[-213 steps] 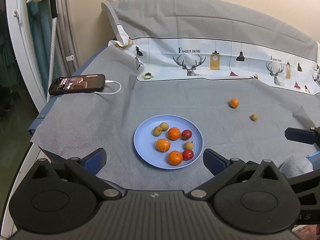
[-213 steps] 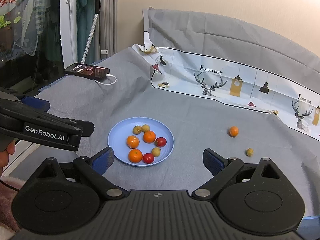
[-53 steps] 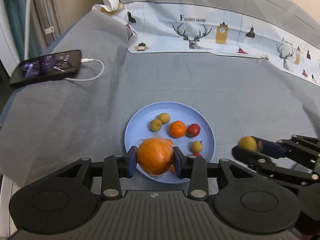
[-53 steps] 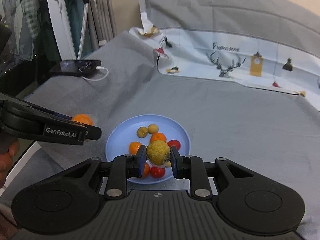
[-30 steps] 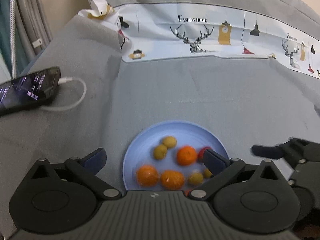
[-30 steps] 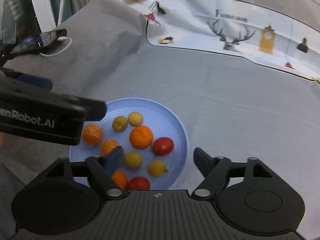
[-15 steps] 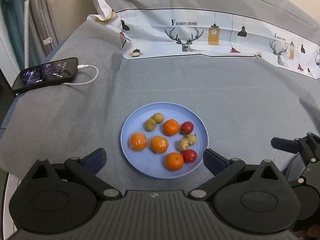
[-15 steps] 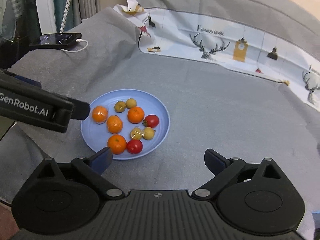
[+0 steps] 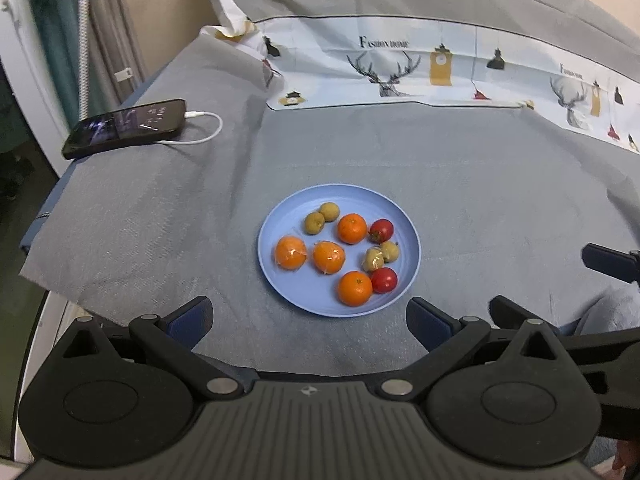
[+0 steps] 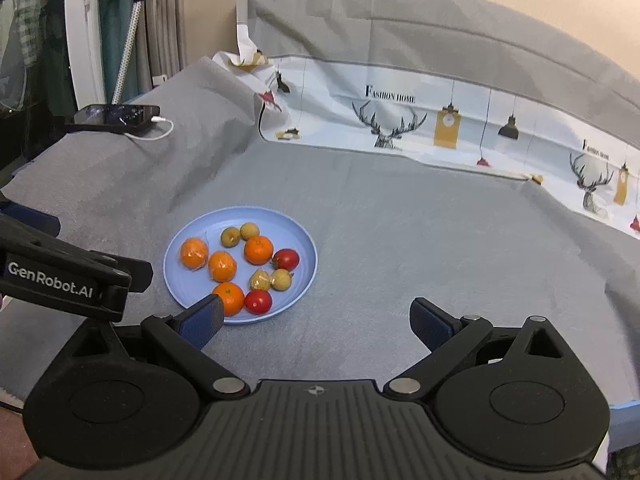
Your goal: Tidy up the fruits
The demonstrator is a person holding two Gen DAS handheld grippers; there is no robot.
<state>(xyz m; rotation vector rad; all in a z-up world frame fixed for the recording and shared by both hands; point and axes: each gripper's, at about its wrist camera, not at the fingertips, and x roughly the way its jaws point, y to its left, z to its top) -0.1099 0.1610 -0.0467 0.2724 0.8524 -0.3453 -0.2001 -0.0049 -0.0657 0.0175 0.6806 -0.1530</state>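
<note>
Plate (image 9: 414, 256) with fruit (image 9: 352, 229): lies ahead of both grippers. Left gripper (image 9: 309, 318): spread wide, empty, squarely before it. Right gripper (image 10: 316, 318): spread wide, empty, plate offset leftward.

In the right wrist view, the near rim of the round light-blue plate (image 10: 304, 240) and part of the nearest orange fruit (image 10: 231, 296) sit behind a blue finger pad (image 10: 200, 322) at lower left. The black left gripper (image 10: 72, 276) is cut off by the left edge, its fingertips unseen. In the left wrist view, the black right gripper (image 9: 608, 264) runs off the right edge, and the dark smartphone (image 9: 128, 128) screen at upper left is too blurred to read.
</note>
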